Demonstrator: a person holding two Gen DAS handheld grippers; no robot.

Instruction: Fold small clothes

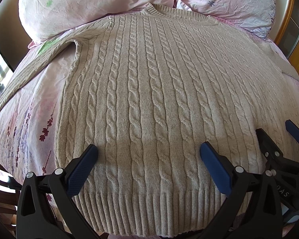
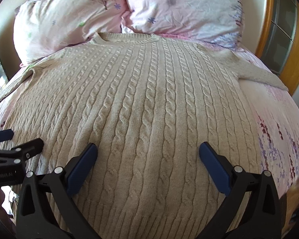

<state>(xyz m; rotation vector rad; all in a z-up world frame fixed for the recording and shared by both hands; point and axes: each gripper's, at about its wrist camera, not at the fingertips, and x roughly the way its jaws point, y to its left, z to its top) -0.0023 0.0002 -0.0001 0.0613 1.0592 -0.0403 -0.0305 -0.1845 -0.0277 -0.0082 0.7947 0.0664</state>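
Observation:
A beige cable-knit sweater (image 1: pixel 149 91) lies flat on a bed, collar at the far end, ribbed hem nearest me. It also fills the right wrist view (image 2: pixel 141 107). Its left sleeve (image 1: pixel 29 65) stretches out to the left and its right sleeve (image 2: pixel 263 75) to the right. My left gripper (image 1: pixel 148 151) is open and empty above the lower part of the sweater. My right gripper (image 2: pixel 148 149) is open and empty above the lower right part. The right gripper also shows in the left wrist view (image 1: pixel 277 133), and the left gripper shows at the left edge of the right wrist view (image 2: pixel 20 139).
The bed has a pink floral sheet (image 1: pixel 24 123). Two pink floral pillows (image 1: pixel 75 6) (image 1: pixel 229 2) lie past the collar. A wooden cabinet with glass panes (image 2: pixel 279 27) stands at the right of the bed.

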